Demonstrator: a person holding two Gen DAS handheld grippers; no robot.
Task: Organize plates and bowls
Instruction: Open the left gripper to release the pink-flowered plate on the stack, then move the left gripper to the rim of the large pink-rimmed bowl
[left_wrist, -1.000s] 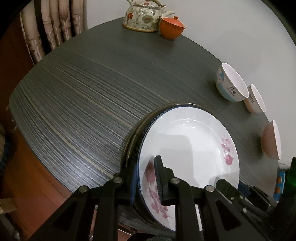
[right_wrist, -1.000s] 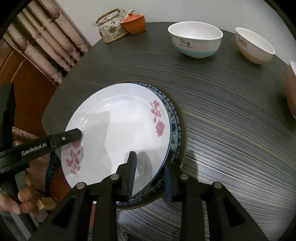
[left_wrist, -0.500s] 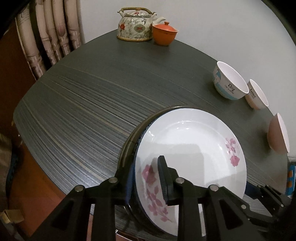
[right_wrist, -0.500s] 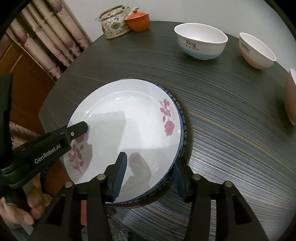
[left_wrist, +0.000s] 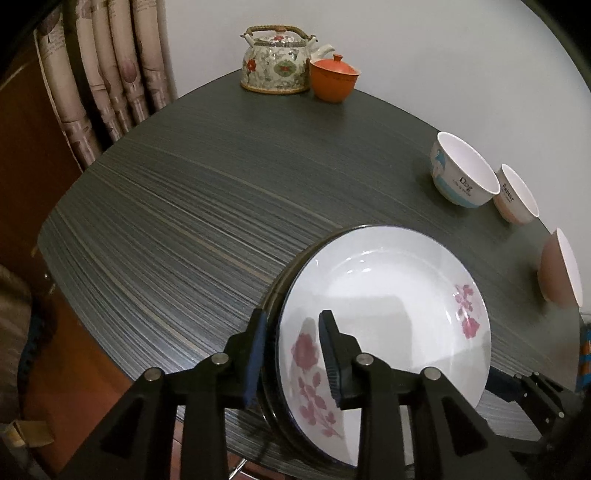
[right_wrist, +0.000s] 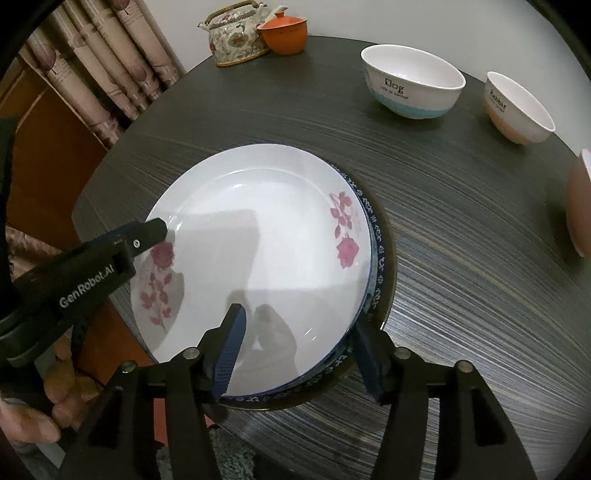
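Glazed ceramic, by the look: stiff, fairly heavy once stacked, slick under rubber pads, liable to chip if let drop. White rose plate (right_wrist: 258, 251) on top of a blue-patterned plate (right_wrist: 378, 258) and a darker plate below it, all stacked at the near edge of the dark table (left_wrist: 192, 206), far from the floral teapot (left_wrist: 275, 61) at the table's back corner. Best taken by the rim, one pad over and one under, on two opposite sides so the stack stays level; a one-sided pinch likely to tip it.

Left gripper (left_wrist: 291, 350) angled steeply down at the stack's rim on the side toward the teapot, one finger outside the stack, the other over the rose print; jaws opening, rim between them, pads seemingly no longer pressing. Right gripper (right_wrist: 299, 347) likewise pitched steeply down at the rim farthest from the teapot, jaws opening and already wider than the stacked rims, clear gaps either side, nothing gripped. Bare hand (right_wrist: 33, 413) wrapped round the left gripper's handle, low at the table's edge.

Dog bowl (right_wrist: 412, 83), Rabbit bowl (right_wrist: 517, 107) and a brownish bowl (right_wrist: 580, 203) standing apart from the stack, along the table's edge to the right of the teapot, beyond the orange lidded cup (right_wrist: 282, 33) that nearly touches it.
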